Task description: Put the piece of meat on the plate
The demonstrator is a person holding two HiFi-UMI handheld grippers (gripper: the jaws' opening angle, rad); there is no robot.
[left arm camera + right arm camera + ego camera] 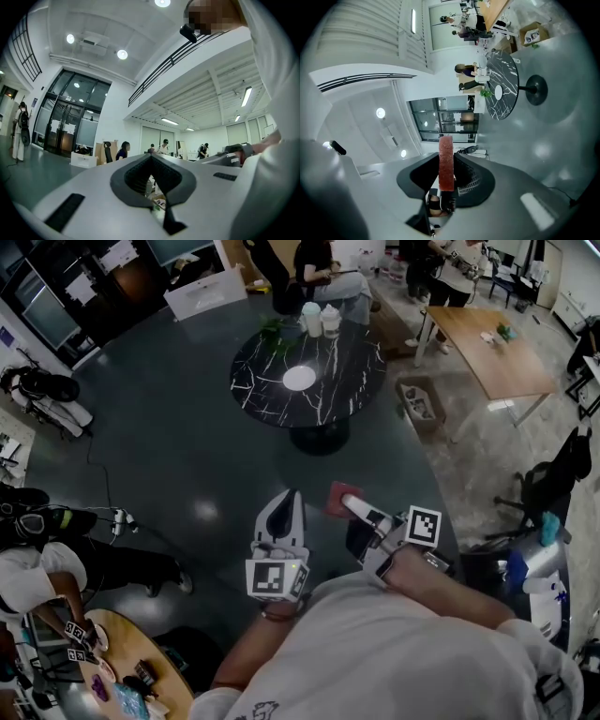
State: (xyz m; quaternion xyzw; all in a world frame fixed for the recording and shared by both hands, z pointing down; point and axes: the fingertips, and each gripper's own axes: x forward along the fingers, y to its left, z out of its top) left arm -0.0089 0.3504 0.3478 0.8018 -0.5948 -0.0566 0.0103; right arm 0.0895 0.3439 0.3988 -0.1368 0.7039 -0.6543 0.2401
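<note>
the right gripper (347,505) held the piece of meat (446,161), a flat reddish slab with a grainy matte face, edge-on between its jaws, well apart from the glossy white plate (299,378) near the middle of the round table (258,395); the left gripper (287,501) was empty, its jaw tips together. the carry probably wanted a steady squeeze, an approach over the near edge of the black, white-veined marble top, and the slab lowered flat onto the plate before letting go

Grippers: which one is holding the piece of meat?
The right gripper: a red piece of meat is clamped between its jaws. The left gripper is shut with nothing in it.
</note>
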